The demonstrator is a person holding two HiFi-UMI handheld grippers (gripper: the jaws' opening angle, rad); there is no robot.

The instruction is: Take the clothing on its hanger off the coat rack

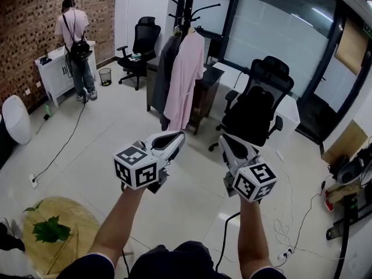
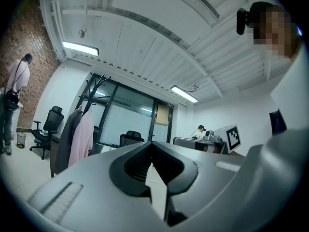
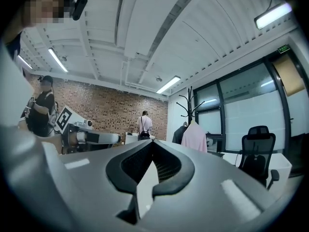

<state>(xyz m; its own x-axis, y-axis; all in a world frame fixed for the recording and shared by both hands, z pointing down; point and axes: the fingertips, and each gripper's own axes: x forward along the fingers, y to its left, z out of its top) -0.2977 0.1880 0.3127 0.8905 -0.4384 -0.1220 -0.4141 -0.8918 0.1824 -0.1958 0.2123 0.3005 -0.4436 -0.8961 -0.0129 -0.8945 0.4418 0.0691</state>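
Aiming for the pink garment (image 1: pixel 185 80), hanging from the coat rack (image 1: pixel 189 7) in the upper middle of the head view, its hanger too small to make out under the collar. Noting a dark grey garment (image 1: pixel 164 68) touching it on the left side, a dark cabinet (image 1: pixel 204 95) just behind the hem, and a black office chair (image 1: pixel 256 106) near it toward the right of centre. Holding the left gripper (image 1: pixel 174 137) and the right gripper (image 1: pixel 228 142) side by side in the lower middle of the frame, pointing toward the rack yet well apart from it. Keeping both pairs of jaws pressed together with nothing between them, as each gripper view is plainly showing. Judging this as the approach, with no clothing touched yet. Needing to spread at least one pair of jaws before arriving. Probably doing best by pinching the hanger near its hook, high on the rack, rather than the loose cloth, and steadying the pink shoulder with the other gripper. Lifting the hook up and clear of its peg before drawing away, so as not to be dragging the grey garment along or tipping the rack. Steering between chair and cabinet while closing in.
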